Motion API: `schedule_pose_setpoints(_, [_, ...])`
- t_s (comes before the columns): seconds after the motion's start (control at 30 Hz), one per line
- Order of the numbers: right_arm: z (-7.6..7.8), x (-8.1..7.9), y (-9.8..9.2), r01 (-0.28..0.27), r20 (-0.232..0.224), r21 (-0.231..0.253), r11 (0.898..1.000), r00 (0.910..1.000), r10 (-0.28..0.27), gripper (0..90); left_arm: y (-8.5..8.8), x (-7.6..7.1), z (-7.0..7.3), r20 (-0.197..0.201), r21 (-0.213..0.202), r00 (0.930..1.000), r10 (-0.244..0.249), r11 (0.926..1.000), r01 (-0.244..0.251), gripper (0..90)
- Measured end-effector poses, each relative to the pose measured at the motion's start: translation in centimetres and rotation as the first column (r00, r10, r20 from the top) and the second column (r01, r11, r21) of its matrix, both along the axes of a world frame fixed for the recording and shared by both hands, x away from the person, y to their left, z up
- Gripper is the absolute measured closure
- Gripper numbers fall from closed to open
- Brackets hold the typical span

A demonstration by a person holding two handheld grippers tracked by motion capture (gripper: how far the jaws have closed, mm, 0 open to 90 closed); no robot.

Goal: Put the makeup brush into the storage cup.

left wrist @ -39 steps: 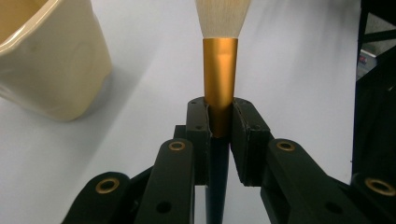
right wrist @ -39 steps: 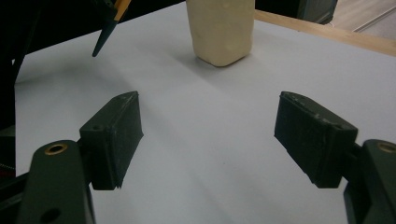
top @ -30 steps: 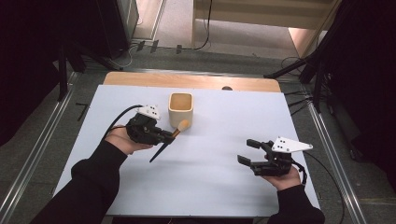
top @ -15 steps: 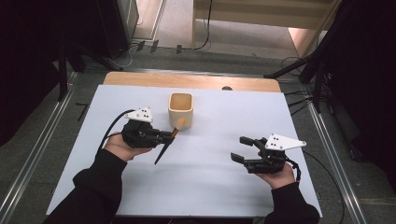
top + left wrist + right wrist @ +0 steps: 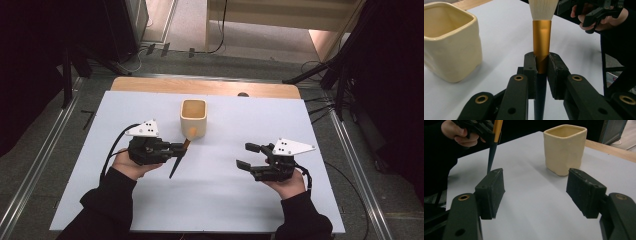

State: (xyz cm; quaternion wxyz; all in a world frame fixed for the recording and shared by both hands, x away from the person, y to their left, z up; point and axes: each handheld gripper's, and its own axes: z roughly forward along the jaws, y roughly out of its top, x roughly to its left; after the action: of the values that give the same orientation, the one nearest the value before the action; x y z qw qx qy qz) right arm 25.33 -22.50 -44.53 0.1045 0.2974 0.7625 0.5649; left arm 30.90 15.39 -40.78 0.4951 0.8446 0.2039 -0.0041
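Observation:
My left gripper (image 5: 177, 149) is shut on a brush (image 5: 175, 167), its pads clamped where the gold ferrule (image 5: 541, 37) meets the dark handle. The pale bristles point toward a cream ceramic cup (image 5: 193, 117), which stands upright and empty at the table's middle back. In the left gripper view the cup (image 5: 449, 45) is just left of the brush. My right gripper (image 5: 243, 155) hovers right of centre with its jaws apart; they have just been closing a little with nothing between them. In its own view the right gripper (image 5: 537, 192) faces the cup (image 5: 565, 150) and the brush handle (image 5: 492, 152).
A white sheet (image 5: 225, 200) covers the table, with a strip of bare wood (image 5: 150, 84) along the far edge. Metal rails (image 5: 350, 150) run along both sides on the floor. Dark stands and cables sit beyond the table.
The left hand drew back toward the near edge and slightly left, brush still gripped. The right hand shifted left, toward the table's middle, and its jaws narrowed slightly.

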Motion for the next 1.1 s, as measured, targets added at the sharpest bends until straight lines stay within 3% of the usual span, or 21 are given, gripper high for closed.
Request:
schedule_pose_setpoints(0.5, [1.1, 1.2, 2.7, -0.048, -0.012, 0.023, 0.999, 0.9987, 0.049, 35.6, -1.1, -0.6, -0.1, 0.017, -0.002, 0.9997, -0.017, 0.9999, 0.017, 79.0])
schedule_pose_setpoints(0.6, [1.2, 1.4, 3.3, -0.057, -0.011, 0.027, 0.998, 0.9983, 0.057, 36.4, -1.2, -0.6, -0.2, 0.018, 0.015, 0.9996, -0.020, 0.9997, 0.020, 79.0])
schedule_pose_setpoints(1.1, [1.9, 2.5, 6.2, -0.116, -0.037, 0.077, 0.990, 0.9923, 0.119, 46.7, -2.1, -1.0, -0.4, 0.039, 0.022, 0.9987, -0.032, 0.9993, 0.031, 79.0])
